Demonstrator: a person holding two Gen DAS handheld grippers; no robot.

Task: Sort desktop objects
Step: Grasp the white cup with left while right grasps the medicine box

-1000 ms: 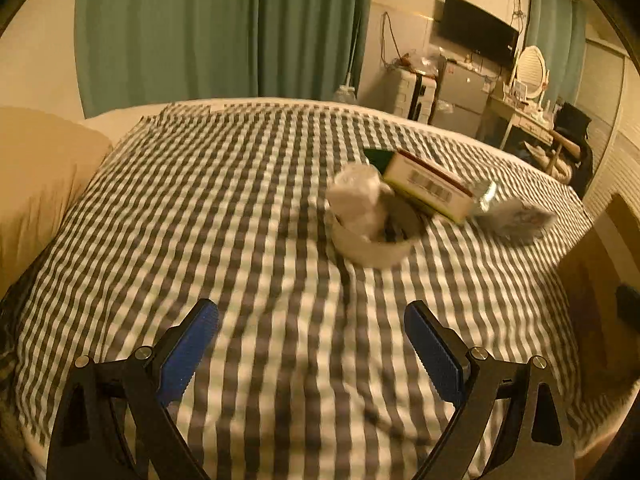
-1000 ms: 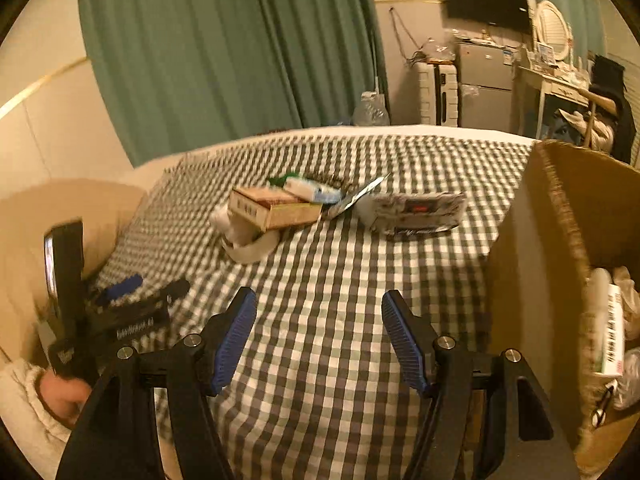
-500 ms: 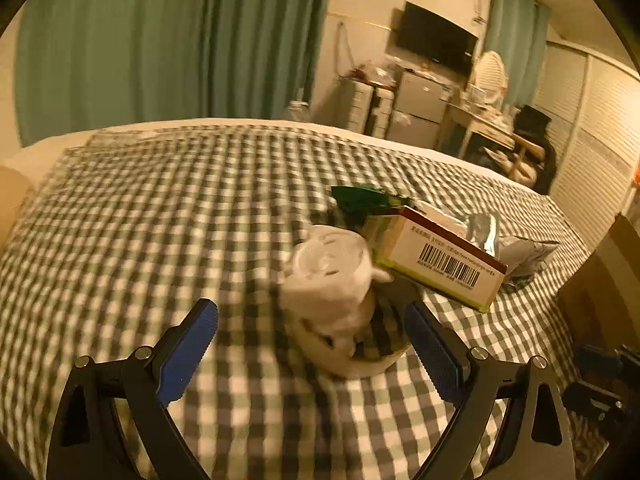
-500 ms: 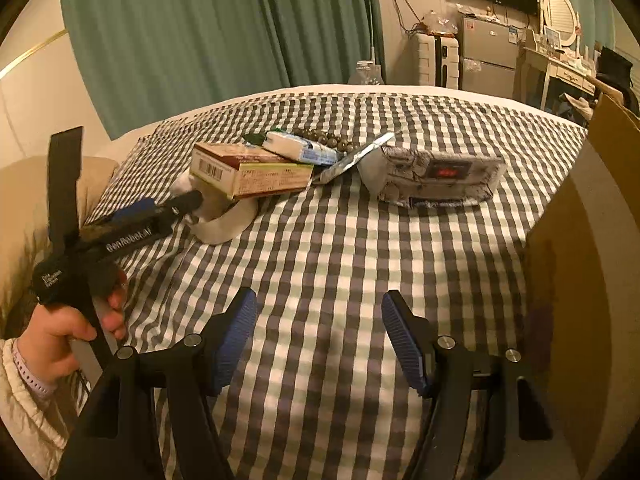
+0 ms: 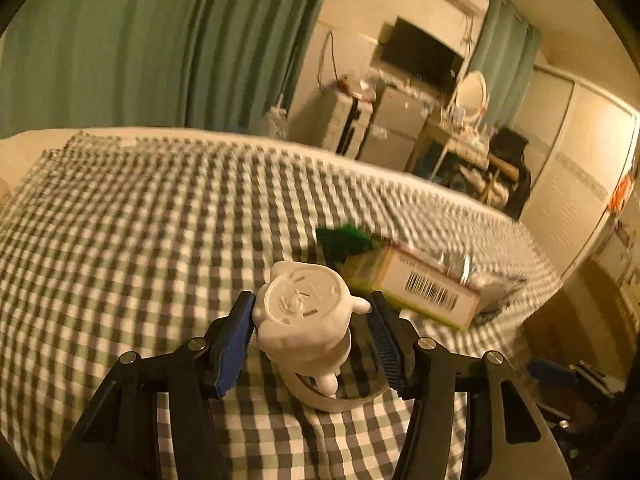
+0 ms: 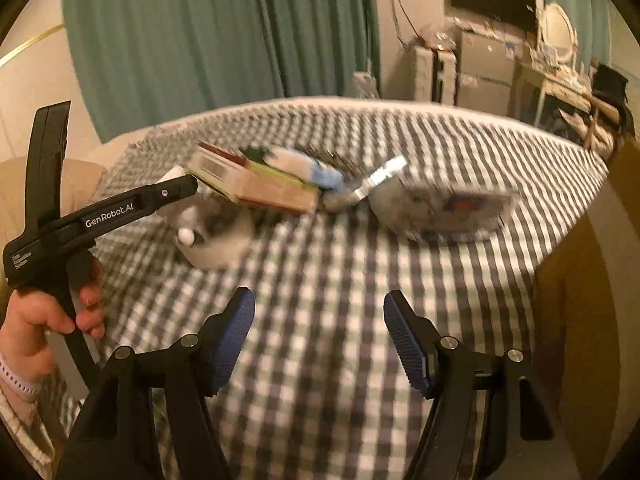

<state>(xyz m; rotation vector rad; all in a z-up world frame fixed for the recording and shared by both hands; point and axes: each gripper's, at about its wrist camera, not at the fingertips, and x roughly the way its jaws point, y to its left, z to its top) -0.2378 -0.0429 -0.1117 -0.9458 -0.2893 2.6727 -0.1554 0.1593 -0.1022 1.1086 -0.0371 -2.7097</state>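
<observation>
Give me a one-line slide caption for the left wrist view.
Left gripper closing around a white figurine perched on a tape roll, beside a barcoded box on checked cloth.

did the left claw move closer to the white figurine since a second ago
Yes. The left claw has come forward across the checked cloth and now straddles the white figurine, its jaws closing around it.

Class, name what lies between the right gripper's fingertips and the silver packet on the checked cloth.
Only bare checked cloth lies between the right gripper and the silver packet, as the right wrist view shows.
</observation>
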